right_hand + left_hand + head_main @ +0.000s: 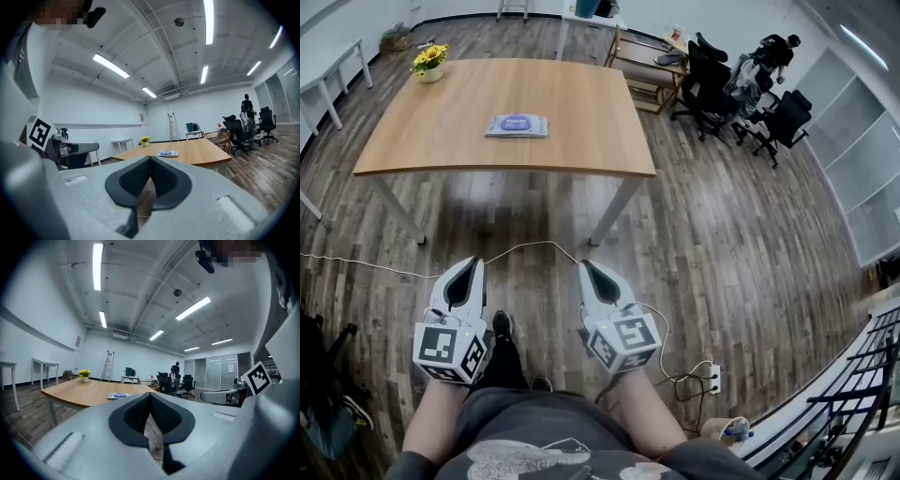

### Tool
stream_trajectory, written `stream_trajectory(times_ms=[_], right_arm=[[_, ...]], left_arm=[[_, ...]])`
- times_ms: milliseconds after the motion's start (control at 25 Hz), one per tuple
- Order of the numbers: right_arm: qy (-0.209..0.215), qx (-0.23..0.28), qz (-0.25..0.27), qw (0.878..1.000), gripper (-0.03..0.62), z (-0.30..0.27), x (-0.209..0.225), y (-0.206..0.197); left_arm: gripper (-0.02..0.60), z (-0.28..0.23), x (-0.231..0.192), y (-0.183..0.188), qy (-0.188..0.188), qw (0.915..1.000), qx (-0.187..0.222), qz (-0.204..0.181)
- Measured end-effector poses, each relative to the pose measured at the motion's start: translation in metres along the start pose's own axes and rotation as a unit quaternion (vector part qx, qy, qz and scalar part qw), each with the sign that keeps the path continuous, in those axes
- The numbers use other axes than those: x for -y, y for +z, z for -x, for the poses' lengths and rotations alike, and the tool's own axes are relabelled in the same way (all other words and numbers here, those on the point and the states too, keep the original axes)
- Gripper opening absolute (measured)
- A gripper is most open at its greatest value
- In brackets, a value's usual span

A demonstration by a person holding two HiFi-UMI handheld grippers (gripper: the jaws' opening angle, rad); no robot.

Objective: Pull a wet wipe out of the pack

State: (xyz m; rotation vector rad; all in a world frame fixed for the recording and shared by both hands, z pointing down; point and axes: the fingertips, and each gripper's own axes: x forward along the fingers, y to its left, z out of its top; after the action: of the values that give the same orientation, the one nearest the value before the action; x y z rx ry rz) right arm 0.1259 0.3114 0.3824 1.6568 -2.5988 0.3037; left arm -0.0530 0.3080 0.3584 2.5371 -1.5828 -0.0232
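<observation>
The wet wipe pack point(517, 125) is a flat, rectangular packet in a pale blue-grey wrapper, with a purple oval patch at the middle of its top face (whether that is a lid or only a label is too small to tell); it lies flat on the wooden table point(581, 103), about midway along its length and somewhat nearer the front edge than the back, its long side parallel to that edge; nothing touches it.

There is one pack and one wooden table; one pot of yellow flowers point(429, 63) stands at the table's far left corner, well apart from the pack. There are two grippers, each with one marker cube at its back end; the left gripper point(469, 264) and the right gripper point(588, 269) are held side by side low in front of the person, over the plank floor point(534, 211) and well short of the table. Each gripper's own view shows its two dark pads pressed together at the tips with nothing between them; both point toward the table.

Beyond the table's right end stands a cluster of black office chairs point(703, 70) with one person point(773, 52) among them; one white power strip point(713, 378) lies on the floor at the right.
</observation>
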Motion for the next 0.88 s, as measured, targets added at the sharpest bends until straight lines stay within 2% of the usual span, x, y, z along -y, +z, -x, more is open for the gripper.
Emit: stream_trajectory(times_ms=[240, 400, 560, 880], right_arm=[[0.018, -0.018, 0.01, 1.0, -0.009, -0.063, 0.0, 0.009], [0.012, -0.011, 0.016, 1.0, -0.009, -0.11, 0.006, 0.027], [0.012, -0.027, 0.023, 0.999, -0.009, -0.156, 0.006, 0.027], [0.008, -0.04, 0.021, 0.999, -0.009, -0.225, 0.001, 0.028]], left_arm=[[0.018, -0.055, -0.042, -0.001, -0.009, 0.9996, -0.012, 0.023], [0.018, -0.095, -0.069, 0.005, -0.022, 0.9993, -0.02, 0.024], [0.018, -0.13, -0.107, -0.003, -0.016, 0.9984, -0.041, 0.034], [0.018, -0.169, -0.164, -0.007, -0.024, 0.9972, -0.057, 0.042]])
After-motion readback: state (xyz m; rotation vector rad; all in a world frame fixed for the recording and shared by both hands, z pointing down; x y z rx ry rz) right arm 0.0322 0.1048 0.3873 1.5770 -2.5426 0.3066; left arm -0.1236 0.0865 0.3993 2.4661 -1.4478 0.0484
